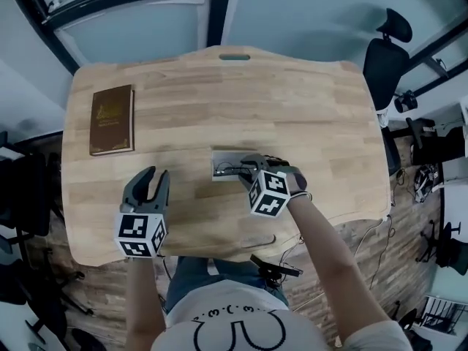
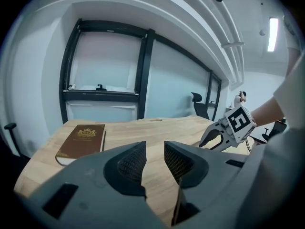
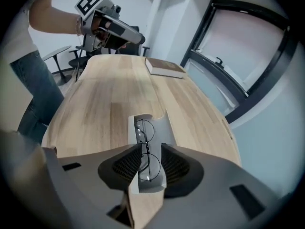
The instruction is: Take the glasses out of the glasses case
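An open grey glasses case [image 1: 221,157] [image 3: 164,128] lies at the middle of the wooden table [image 1: 292,108]. Thin wire-rimmed glasses [image 3: 144,144] rest inside it. My right gripper [image 1: 248,165] [image 3: 150,163] points steeply down over the case's right end. Its jaws stand on either side of the nearer lens, and the pads do not visibly press on the frame. My left gripper [image 1: 157,174] [image 2: 155,163] hovers open and empty over the front left of the table, away from the case. It also shows far off in the right gripper view [image 3: 136,36].
A brown book [image 1: 112,119] [image 2: 82,138] [image 3: 164,67] lies at the table's back left. A black office chair [image 1: 384,57] stands beyond the right edge. Cables and equipment sit on the floor to the right. The person stands at the table's front edge.
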A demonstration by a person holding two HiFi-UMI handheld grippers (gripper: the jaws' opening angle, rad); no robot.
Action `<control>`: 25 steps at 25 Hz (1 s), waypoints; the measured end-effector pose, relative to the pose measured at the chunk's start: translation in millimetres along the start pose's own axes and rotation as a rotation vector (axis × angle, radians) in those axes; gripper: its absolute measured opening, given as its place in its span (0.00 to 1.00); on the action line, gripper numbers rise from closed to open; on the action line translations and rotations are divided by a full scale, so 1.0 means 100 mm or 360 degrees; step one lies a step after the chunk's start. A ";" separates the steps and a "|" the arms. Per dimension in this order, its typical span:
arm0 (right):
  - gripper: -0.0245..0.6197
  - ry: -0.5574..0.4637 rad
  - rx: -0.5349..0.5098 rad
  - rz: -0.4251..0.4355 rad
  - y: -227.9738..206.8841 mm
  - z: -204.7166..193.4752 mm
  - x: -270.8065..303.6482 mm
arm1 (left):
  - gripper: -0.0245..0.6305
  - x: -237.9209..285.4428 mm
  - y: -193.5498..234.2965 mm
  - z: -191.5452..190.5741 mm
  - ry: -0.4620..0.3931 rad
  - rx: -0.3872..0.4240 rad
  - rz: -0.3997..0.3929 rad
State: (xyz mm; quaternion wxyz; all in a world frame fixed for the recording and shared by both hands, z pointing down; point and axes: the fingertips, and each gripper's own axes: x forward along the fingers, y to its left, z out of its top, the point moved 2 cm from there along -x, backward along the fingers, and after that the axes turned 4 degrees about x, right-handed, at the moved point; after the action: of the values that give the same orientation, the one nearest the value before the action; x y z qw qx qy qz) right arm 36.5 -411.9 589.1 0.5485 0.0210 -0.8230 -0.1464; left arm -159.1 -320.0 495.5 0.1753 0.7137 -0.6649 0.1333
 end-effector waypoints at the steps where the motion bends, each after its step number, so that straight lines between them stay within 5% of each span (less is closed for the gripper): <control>1: 0.31 0.0019 -0.0041 0.0029 0.01 0.00 0.05 | 0.22 0.00 0.03 -0.04 0.0013 -0.0019 0.0021; 6: 0.27 0.0096 -0.0198 0.0113 0.06 0.00 0.24 | 0.21 -0.04 0.15 -0.20 0.0060 -0.0076 0.0109; 19: 0.15 0.0260 -0.0291 0.0247 0.08 -0.05 0.47 | 0.21 -0.11 0.25 -0.35 0.0077 -0.0143 0.0166; 25: 0.13 0.0219 -0.0295 0.0167 0.00 -0.02 0.37 | 0.19 -0.12 0.25 -0.29 0.0048 -0.0130 0.0160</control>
State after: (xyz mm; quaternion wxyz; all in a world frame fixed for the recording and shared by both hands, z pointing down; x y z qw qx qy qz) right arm 23.4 -419.1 622.9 0.6102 -0.0628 -0.7662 -0.1911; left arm -183.6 -297.8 518.2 0.2074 0.6695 -0.7021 0.1255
